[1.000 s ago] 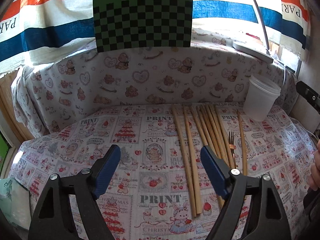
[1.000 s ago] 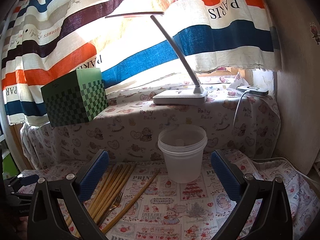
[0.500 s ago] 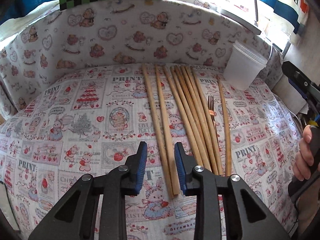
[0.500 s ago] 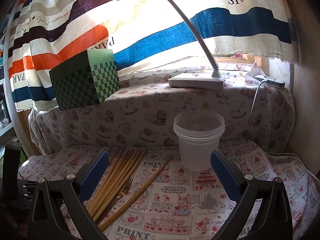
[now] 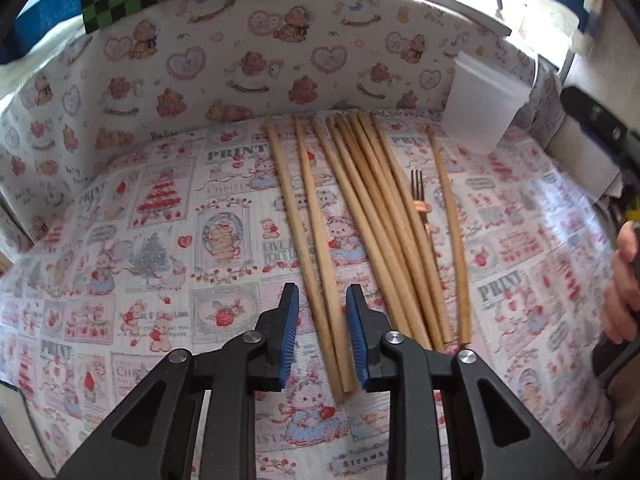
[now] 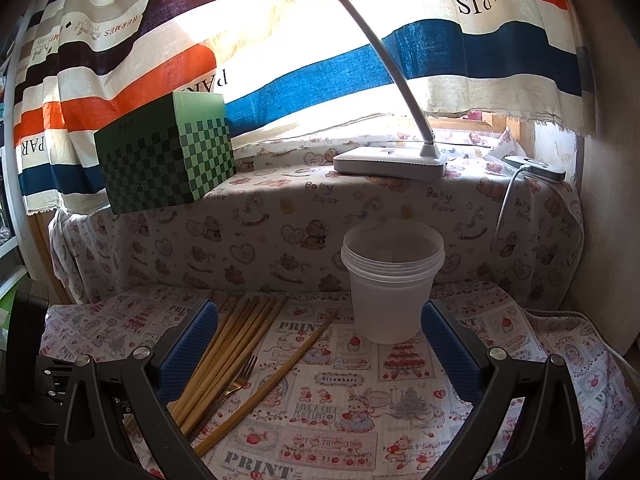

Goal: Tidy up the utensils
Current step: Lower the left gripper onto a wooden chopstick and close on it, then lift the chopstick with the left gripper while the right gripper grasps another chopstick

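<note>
Several wooden chopsticks (image 5: 372, 220) lie side by side on the printed tablecloth, with a copper fork (image 5: 420, 200) among them and one chopstick (image 5: 450, 220) apart on the right. My left gripper (image 5: 322, 292) points down over the near ends of the two leftmost chopsticks (image 5: 304, 216). Its jaws are narrowed around them with a gap left at the left pad. A translucent plastic container (image 6: 392, 292) stands upright at the back right. My right gripper (image 6: 318, 305) is wide open in front of it, holding nothing, with the chopsticks (image 6: 232, 344) and fork (image 6: 236, 380) to its left.
A cloth-covered ledge behind the table carries a green checkered box (image 6: 164, 160), a white desk lamp (image 6: 392, 160) and a charger with a cable (image 6: 540, 168). A striped curtain hangs behind. The person's hand (image 5: 624, 288) holds the right gripper at the table's right edge.
My left gripper's jaws went from wide apart to narrow. It tilted down and came in over the two leftmost chopsticks. The right gripper stayed open and barely moved.
</note>
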Tool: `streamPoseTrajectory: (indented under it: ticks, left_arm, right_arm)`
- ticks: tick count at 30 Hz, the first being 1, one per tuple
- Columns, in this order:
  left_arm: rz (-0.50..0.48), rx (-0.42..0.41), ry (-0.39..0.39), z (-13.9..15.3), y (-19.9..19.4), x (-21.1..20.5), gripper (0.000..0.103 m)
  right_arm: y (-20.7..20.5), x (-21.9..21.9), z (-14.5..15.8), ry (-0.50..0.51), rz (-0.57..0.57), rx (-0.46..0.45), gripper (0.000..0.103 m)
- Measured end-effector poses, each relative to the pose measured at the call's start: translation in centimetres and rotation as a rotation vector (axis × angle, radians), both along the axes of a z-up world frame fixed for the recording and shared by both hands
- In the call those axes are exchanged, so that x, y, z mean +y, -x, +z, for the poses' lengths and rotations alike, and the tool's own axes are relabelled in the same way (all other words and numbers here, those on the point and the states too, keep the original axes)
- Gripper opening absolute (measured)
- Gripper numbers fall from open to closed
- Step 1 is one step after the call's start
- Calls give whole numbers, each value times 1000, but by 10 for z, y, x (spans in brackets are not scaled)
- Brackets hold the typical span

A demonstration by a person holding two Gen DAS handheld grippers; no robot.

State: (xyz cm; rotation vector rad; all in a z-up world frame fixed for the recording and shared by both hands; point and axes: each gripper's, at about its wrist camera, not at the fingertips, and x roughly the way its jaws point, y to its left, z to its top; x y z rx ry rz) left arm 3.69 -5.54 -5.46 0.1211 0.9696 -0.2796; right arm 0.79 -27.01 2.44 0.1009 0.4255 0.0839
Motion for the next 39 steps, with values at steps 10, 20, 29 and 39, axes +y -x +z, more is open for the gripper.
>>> streamPoseTrajectory:
  ticks: [10,20,29,39]
  left_arm:
    - [72,52,83,0,-3,25,12]
    - [2,3,75,21,14,13,6]
    - [47,43,38,9,6,10,6]
    - [18,61,56,13,12,7,5]
  right_arm:
    - [2,2,2,20,-10,-11,103]
    - [4,-1,5,15,-11,-26,102]
    - [5,-4,7,-2,-15,-22,102]
    - [-13,15,-13,-4,56,190,68]
